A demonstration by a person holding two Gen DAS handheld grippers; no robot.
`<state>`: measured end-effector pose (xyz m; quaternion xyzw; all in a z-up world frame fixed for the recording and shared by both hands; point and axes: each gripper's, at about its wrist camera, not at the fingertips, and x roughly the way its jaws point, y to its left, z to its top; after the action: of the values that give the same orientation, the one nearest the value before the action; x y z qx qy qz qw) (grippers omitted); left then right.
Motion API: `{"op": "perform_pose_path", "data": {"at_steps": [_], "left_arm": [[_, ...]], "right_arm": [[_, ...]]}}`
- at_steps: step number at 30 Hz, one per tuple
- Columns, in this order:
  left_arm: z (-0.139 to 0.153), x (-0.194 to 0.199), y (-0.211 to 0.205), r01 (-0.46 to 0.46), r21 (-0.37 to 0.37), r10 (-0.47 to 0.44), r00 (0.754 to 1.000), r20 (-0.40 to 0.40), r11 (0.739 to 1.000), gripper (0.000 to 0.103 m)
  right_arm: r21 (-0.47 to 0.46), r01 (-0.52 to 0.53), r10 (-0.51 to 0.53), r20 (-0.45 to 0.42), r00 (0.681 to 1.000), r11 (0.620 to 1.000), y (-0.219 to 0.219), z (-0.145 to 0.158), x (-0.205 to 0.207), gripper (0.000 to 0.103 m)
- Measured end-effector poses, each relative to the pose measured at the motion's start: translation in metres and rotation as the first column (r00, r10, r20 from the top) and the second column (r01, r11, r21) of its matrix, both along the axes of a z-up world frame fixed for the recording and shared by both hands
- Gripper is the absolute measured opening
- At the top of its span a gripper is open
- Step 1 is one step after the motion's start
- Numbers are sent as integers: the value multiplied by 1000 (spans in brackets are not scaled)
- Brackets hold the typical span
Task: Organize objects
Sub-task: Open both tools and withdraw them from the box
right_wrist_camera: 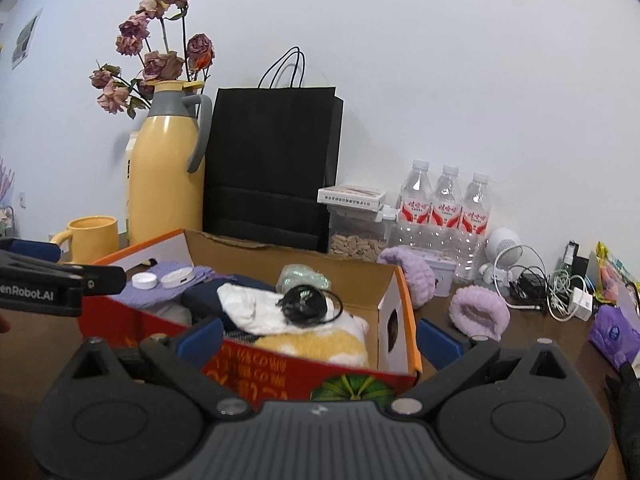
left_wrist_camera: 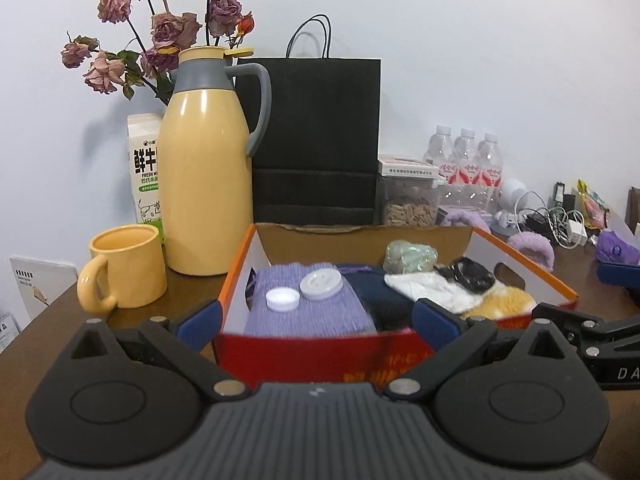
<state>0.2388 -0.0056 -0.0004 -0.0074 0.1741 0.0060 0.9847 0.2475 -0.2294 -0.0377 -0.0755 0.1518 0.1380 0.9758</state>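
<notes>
A wooden table (left_wrist_camera: 52, 320) against a pale wall holds an open cardboard box with red sides and an orange rim (left_wrist_camera: 236, 276), seen from two cameras mounted on hand-held grippers.

The box is already fairly full. Inside lie a folded lavender knitted cloth (left_wrist_camera: 304, 312) with two round white plastic lids (left_wrist_camera: 283, 299) resting on top, a dark navy fabric item (left_wrist_camera: 372, 288), a white fluffy cloth (left_wrist_camera: 432, 288), a yellow-and-white plush piece (right_wrist_camera: 316, 344), a crumpled pale green bundle (left_wrist_camera: 410, 256) and a coiled black cord (right_wrist_camera: 304, 302).

The left gripper (left_wrist_camera: 316, 322) hovers in front of the near wall of the box, its blue-tipped fingers spread wide with nothing between them. The right gripper (right_wrist_camera: 318, 336) sits at the box's near right corner, likewise spread apart and holding nothing.

Judging by this, much of the sorting looks done — but several loose items remain on the table to the right of the box: two fuzzy lilac slipper-like pieces (right_wrist_camera: 478, 312), a purple packet (right_wrist_camera: 612, 332) and a tangle of white cables and a charger (right_wrist_camera: 560, 292). Which of these belong in the box cannot be told.

Behind stand a yellow thermos jug with grey collar (left_wrist_camera: 204, 184), a yellow ceramic mug (left_wrist_camera: 128, 272), a black paper bag (left_wrist_camera: 316, 140), dried roses (left_wrist_camera: 168, 28) and three clear water bottles (right_wrist_camera: 444, 204) — these seem to be background.
</notes>
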Motion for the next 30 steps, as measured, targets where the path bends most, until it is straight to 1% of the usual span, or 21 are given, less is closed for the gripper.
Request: {"op": "perform_pose_path", "data": {"at_steps": [4, 10, 19, 22, 24, 25, 27, 28, 29, 30], "left_arm": [[-5, -11, -1, 2, 10, -2, 1000, -16, 1000, 103], [-13, -24, 3, -7, 1, 7, 999, -51, 1000, 103], [-22, -31, 10, -20, -6, 20, 993, -117, 1000, 103], [-25, -32, 10, -22, -3, 21, 991, -135, 1000, 103], [-25, -32, 10, -21, -5, 20, 990, -140, 1000, 103], [-25, -31, 11, -22, -6, 21, 990, -142, 1000, 103], [-25, -30, 11, -22, -7, 21, 989, -148, 1000, 103], [-26, -30, 11, -23, -8, 21, 988, -152, 1000, 103], [-26, -30, 11, -23, -8, 22, 988, -153, 1000, 103], [-26, -30, 11, -23, -8, 21, 988, -154, 1000, 103]], "right_arm": [[3, 6, -5, -33, 999, 1000, -2, -6, -8, 103], [-3, 18, -19, -97, 995, 1000, -7, -19, -18, 103], [-34, 33, -39, -195, 980, 999, -16, -37, -25, 103], [-24, 35, -39, -208, 977, 999, -18, -38, -23, 101], [-13, 24, -26, -222, 975, 1000, -18, -39, -22, 94], [-14, 21, -23, -231, 973, 1000, -18, -40, -20, 92], [-9, 15, -17, -254, 967, 1000, -17, -42, -15, 81], [-1, 13, -13, -267, 964, 1000, -17, -43, -12, 77], [11, 12, -8, -280, 960, 1000, -17, -44, -9, 70], [22, 9, -2, -290, 957, 1000, -17, -45, -6, 66]]}}
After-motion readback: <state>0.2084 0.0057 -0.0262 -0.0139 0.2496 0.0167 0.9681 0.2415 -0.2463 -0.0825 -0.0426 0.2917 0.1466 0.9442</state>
